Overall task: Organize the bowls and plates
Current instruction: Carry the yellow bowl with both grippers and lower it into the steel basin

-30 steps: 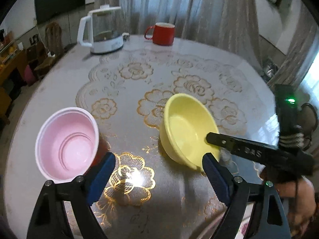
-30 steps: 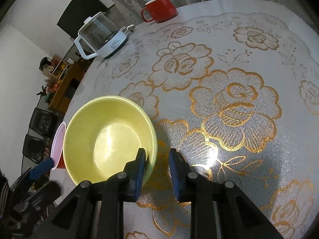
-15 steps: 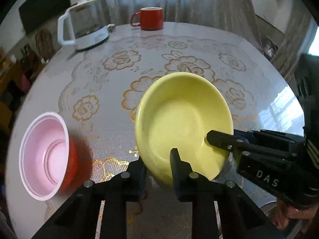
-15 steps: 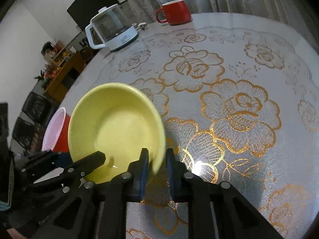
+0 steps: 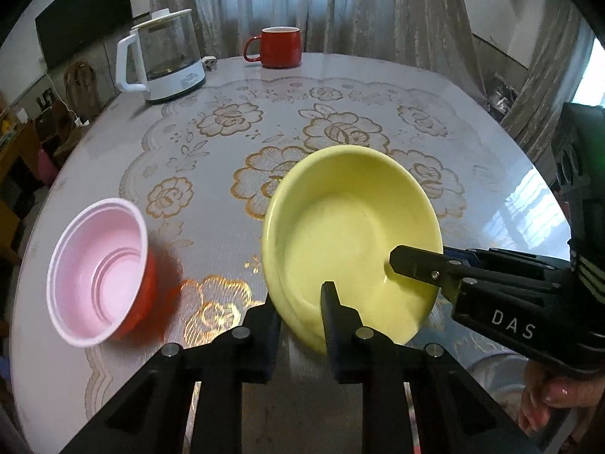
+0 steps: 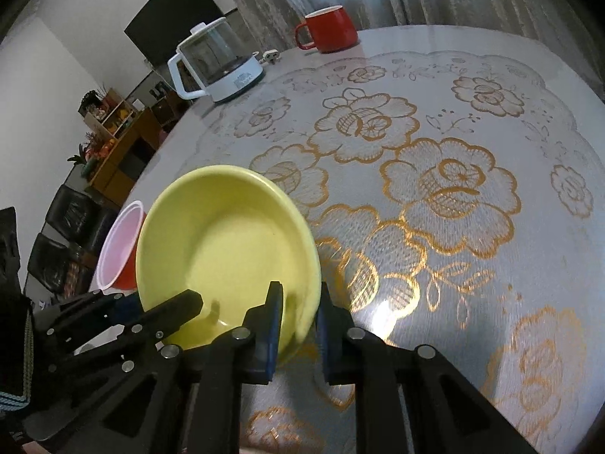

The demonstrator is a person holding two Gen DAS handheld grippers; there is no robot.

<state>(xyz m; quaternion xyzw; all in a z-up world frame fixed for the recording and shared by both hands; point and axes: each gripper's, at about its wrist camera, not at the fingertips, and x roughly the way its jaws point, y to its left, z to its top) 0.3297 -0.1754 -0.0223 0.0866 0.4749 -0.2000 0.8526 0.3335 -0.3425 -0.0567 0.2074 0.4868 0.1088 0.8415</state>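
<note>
- Gripping the yellow bowl (image 5: 351,227) from two sides, you have both tools clamped on its rim at once.
- Your left gripper (image 5: 298,314) has just closed its jaws, and they now pinch the near rim of the yellow bowl, one finger outside the wall and one inside.
- Your right gripper (image 6: 300,314) is clamped tight on another stretch of the same rim, with the wall squeezed between its blue-lined fingers (image 6: 274,325); in the left wrist view it reaches in from the right of the bowl.
- The yellow bowl sits tilted, its open side tipped towards you, with its far edge raised over the gold flower pattern of the tablecloth (image 5: 227,121). Whether its base touches the cloth cannot be told.
- A pink bowl (image 5: 98,272) with a red outside stands on the table (image 5: 510,204) to the left of the yellow bowl, apart from it and also leaning.
- Far beyond the yellow bowl, near the table's back edge, stands a red mug (image 5: 278,46).
- To the left of the mug, beyond the yellow bowl, stands a glass kettle (image 5: 162,60) with a white base and handle.
- Part of your hand (image 5: 548,405) shows below the right gripper, to the right of the yellow bowl.
- Pale curtains (image 5: 340,3) hang behind the table.
</note>
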